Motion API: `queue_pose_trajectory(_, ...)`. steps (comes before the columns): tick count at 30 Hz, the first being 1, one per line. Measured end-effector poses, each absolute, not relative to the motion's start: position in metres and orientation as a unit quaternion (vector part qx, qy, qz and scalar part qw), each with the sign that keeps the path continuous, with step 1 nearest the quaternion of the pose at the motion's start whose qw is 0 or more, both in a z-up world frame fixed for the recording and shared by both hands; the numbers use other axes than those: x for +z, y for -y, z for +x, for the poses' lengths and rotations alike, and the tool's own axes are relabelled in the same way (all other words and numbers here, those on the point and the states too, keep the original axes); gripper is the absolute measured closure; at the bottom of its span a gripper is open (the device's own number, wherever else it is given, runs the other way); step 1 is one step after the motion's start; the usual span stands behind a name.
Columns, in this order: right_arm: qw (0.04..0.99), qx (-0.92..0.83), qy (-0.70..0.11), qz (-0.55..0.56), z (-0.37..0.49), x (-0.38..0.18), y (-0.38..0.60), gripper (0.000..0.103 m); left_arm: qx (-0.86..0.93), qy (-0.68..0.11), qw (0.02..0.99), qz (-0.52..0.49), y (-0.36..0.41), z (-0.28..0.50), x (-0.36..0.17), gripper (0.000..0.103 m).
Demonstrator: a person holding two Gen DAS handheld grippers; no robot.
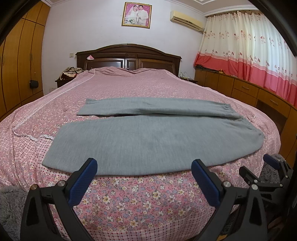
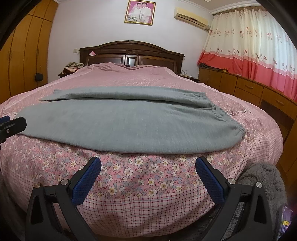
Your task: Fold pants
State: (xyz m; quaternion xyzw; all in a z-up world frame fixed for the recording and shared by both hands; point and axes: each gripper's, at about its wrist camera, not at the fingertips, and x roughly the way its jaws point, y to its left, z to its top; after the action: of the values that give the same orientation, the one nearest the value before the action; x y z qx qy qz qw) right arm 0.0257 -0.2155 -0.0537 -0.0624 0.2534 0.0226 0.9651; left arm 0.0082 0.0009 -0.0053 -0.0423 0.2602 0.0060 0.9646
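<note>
The pants [image 1: 118,142] are grey and lie flat across the foot end of the bed [image 1: 141,200], unfolded, with both legs stretched toward the wardrobe [image 1: 20,61] side and the gathered waistband [image 1: 239,118] toward the curtain [image 1: 259,53] side. The leg nearer the headboard [image 1: 128,57] runs separate from the other one, with a thin dark gap between them close to the crotch. The leg farther from the headboard is broad and smooth, and its edge lies just short of the bed's foot edge.

The left gripper [image 1: 143,166] hovers at the foot of the bed, jaws spread wide, its blue pads [image 1: 84,179] just over the near hem of the pants without pinching anything. The right gripper [image 2: 148,165] is beside it toward the curtain, jaws also spread wide and empty, above the flowered bedspread and just short of the pants. A framed wedding photo [image 1: 136,14] hangs on the wall above the headboard.
</note>
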Motion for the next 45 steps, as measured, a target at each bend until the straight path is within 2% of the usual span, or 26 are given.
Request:
queue_pose_trajectory(13, 0.959, 0.042, -0.275, -0.055, 0.035, -0.055, 0.216, 0.000, -0.001, -0.266, 0.964, -0.023, 0.011, 0.012, -0.006, 0.000)
queue_pose_trajectory(19, 0.960, 0.092, -0.264, 0.009, 0.051, -0.015, 0.236, 0.000, -0.020, -0.276, 0.961, -0.023, 0.010, 0.022, 0.000, 0.000)
queue_pose_trajectory(23, 0.935, 0.144, -0.323, 0.001, 0.088, -0.008, 0.234, 0.000, -0.042, -0.276, 0.959, -0.049, -0.002, 0.038, 0.010, 0.000)
queue_pose_trajectory(32, 0.915, 0.165, -0.343, 0.138, 0.137, 0.001, 0.261, 0.000, -0.058, -0.311, 0.948, -0.012, -0.008, 0.113, 0.024, 0.000)
queue_pose_trajectory(39, 0.900, 0.183, -0.394, 0.038, 0.204, 0.049, 0.304, 0.000, -0.096, -0.326, 0.940, -0.003, -0.019, 0.172, 0.032, 0.000)
queue_pose_trajectory(42, 0.892, 0.143, -0.423, -0.066, 0.246, 0.058, 0.323, 0.007, -0.115, -0.328, 0.938, 0.013, -0.021, 0.194, 0.038, 0.000)
queue_pose_trajectory(45, 0.880, 0.127, -0.435, -0.144, 0.282, 0.055, 0.338, 0.007, -0.131, -0.320, 0.937, 0.050, -0.018, 0.208, 0.045, 0.000)
